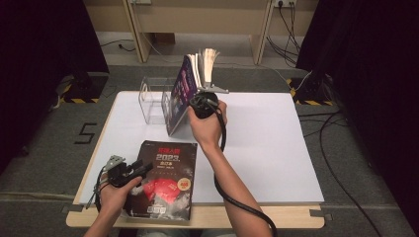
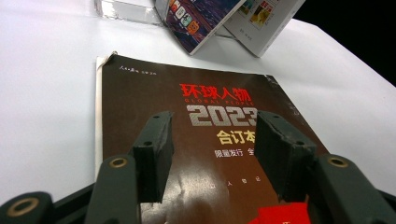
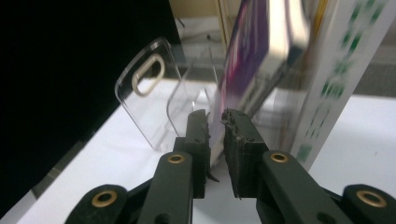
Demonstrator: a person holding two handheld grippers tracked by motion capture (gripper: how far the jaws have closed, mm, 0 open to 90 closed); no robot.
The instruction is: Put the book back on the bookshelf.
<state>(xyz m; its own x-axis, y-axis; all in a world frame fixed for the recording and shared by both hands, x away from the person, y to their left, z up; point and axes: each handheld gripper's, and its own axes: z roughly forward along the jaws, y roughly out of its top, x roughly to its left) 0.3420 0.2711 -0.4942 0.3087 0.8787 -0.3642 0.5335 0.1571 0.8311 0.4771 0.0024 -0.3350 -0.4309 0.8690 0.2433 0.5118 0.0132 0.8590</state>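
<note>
A dark magazine with red and silver cover lettering lies flat at the table's front left. My left gripper hovers over its left part, open, with nothing between the jaws. At the back, a purple-covered book leans against a clear acrylic holder, and a white book stands fanned beside it. My right gripper points at the purple book's lower edge. Its jaws stand a narrow gap apart, and light shows between the pads.
The white table has free room on its right half and in the middle. Dark curtains hang on both sides. Cables lie on the floor at the right, and wooden furniture legs stand beyond the table.
</note>
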